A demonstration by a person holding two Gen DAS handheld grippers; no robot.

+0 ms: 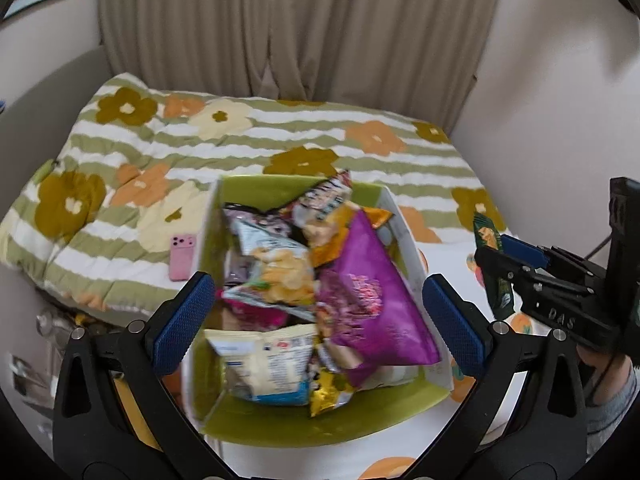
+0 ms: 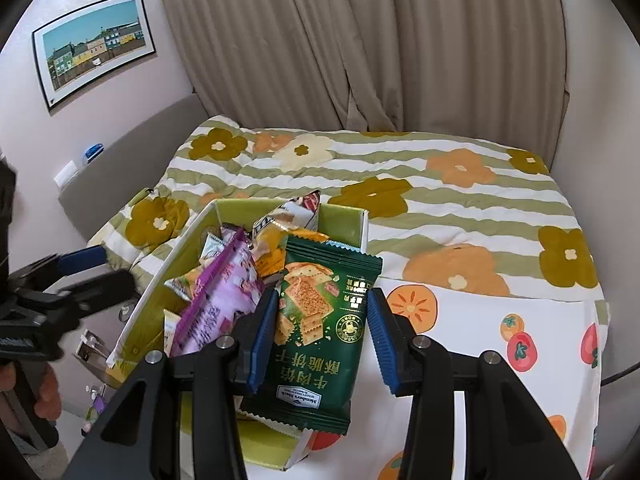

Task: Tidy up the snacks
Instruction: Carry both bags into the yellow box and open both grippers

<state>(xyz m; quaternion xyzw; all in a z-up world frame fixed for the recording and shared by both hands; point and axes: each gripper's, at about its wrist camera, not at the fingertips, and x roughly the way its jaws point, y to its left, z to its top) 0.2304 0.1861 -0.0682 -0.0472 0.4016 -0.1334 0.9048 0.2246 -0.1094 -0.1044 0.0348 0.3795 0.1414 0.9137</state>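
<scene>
A white box with a green lining [image 1: 260, 189] stands on the bed, piled with several snack packets, a purple bag [image 1: 372, 300] on top. My left gripper [image 1: 318, 322] hangs over the box's near end, jaws wide open and nothing between the blue pads. To its right, beside the box, my right gripper [image 1: 504, 258] is shut on a dark green cracker packet [image 1: 487, 235]. In the right wrist view that green packet [image 2: 320, 320] stands upright between the pads of the right gripper [image 2: 322, 340], over the box's [image 2: 344, 220] near right corner. The left gripper [image 2: 104, 270] shows blurred at the left.
A pink phone [image 1: 183, 257] lies on the flowered quilt [image 1: 280, 136] left of the box. A white sheet with fruit prints [image 2: 500, 340] covers the bed on the right. Curtains hang behind, a framed picture [image 2: 94, 48] on the left wall. A hand [image 2: 44, 392] holds the left gripper.
</scene>
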